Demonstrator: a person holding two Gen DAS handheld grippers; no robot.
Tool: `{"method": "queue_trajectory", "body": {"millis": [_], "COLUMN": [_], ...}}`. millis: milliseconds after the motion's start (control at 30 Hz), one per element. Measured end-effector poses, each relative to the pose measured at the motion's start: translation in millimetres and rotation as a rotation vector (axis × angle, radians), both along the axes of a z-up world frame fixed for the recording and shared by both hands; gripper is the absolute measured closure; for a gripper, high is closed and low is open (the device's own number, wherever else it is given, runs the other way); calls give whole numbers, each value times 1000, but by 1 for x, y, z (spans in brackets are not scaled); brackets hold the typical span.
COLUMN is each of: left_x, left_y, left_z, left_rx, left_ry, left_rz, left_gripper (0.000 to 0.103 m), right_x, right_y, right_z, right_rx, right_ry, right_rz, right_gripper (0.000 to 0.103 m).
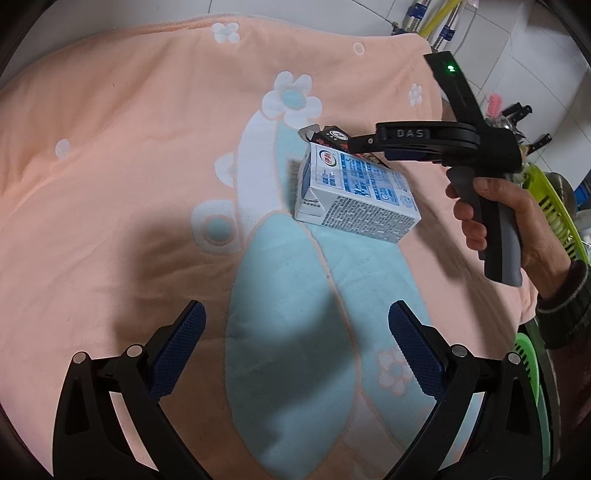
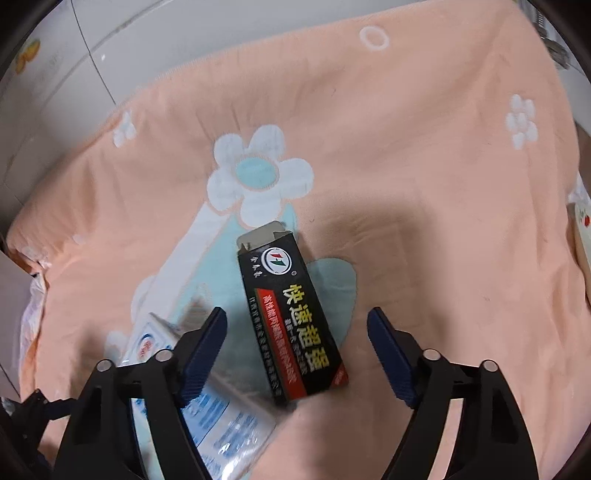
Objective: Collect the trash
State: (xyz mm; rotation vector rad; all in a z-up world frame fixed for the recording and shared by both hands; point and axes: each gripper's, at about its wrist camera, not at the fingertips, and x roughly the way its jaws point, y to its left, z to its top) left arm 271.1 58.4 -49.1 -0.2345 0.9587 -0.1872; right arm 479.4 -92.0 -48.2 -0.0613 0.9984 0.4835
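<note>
Fingers first: your right gripper (image 2: 295, 345) has its blue pads (image 2: 205, 350) spread, straddling the black carton (image 2: 291, 325) without pressing on it, so nothing is grasped yet. That carton lies flat on the peach blanket (image 2: 424, 166), its torn grey flap pointing away from you toward the big white flower. From the left wrist view, your right gripper (image 1: 354, 142) reaches in from the right, fingers low over the far end of the black carton (image 1: 332, 136), with your hand (image 1: 513, 218) wrapped round the grey handle and a green light glowing on top.

Your left gripper (image 1: 295, 354) hangs spread wide over the pale blue leaf pattern, its pads (image 1: 413, 350) apart and nothing between them.

Now the containers. Black carton: the open end shows only grey card, and you can't see inside. White and blue carton (image 1: 354, 195): it lies on its side just this side of the black one, touching or nearly so, folded end toward the left, closed. From the right wrist it sits blurred beneath your left-hand finger, the white and blue carton (image 2: 207, 413) close against the black one's near corner.

Around the edges: a yellow-green basket (image 1: 554, 206) off the blanket's right side, a pink brush (image 1: 493, 105) and dark knife handles (image 1: 517, 110) behind it, and hoses (image 1: 439, 22) against the tiled wall.
</note>
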Motion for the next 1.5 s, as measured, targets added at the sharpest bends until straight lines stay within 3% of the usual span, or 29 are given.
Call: {"method": "queue_trajectory", "body": {"millis": [167, 633, 733, 767, 933, 1100, 1500], "left_x": [3, 9, 10, 10, 14, 16, 33], "left_y": [1, 2, 1, 0, -5, -17, -33], "left_z": [0, -6, -6, -6, -4, 4, 13], "left_rx": [-12, -37, -35, -39, -42, 46, -12], "left_ry": [6, 24, 19, 21, 18, -24, 10], "left_rz": [2, 14, 17, 18, 25, -2, 31], "left_gripper": [5, 5, 5, 5, 5, 5, 5], "right_x": [10, 21, 19, 18, 1, -15, -62], "right_y": [7, 10, 12, 11, 4, -10, -33], "right_z": [-10, -15, -14, -13, -13, -13, -14], "right_rx": [-39, -30, -37, -33, -31, 3, 69], "right_ry": [32, 46, 43, 45, 39, 59, 82], "right_rz": [12, 21, 28, 29, 26, 30, 77], "right_gripper": [39, 43, 52, 56, 56, 56, 57]}}
